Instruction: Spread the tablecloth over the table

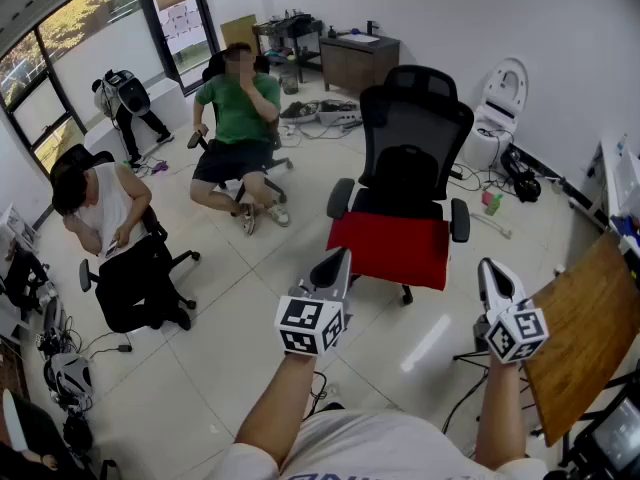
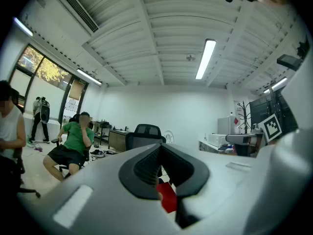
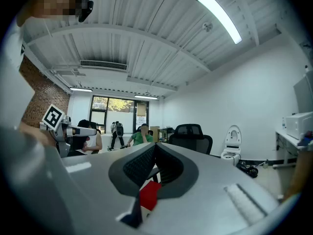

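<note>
At 9 o'clock a person in white (image 1: 105, 213) and at 11 o'clock a person in green (image 1: 238, 108) sit apart from the work. The left claw (image 1: 336, 264) is closed with nothing in it and points level toward 12 o'clock. Ahead of it, a red cloth (image 1: 392, 250) lies flat on the seat of the black chair (image 1: 415, 133). I judge this is the tablecloth, not yet picked up. The right claw (image 1: 492, 271) is also closed and empty. The wooden tabletop (image 1: 585, 333) is at 4 o'clock, with no cloth on it. To do this step well, both claws should open first. Then they should take the cloth's near edge at two corners well apart, so it unfolds evenly.
</note>
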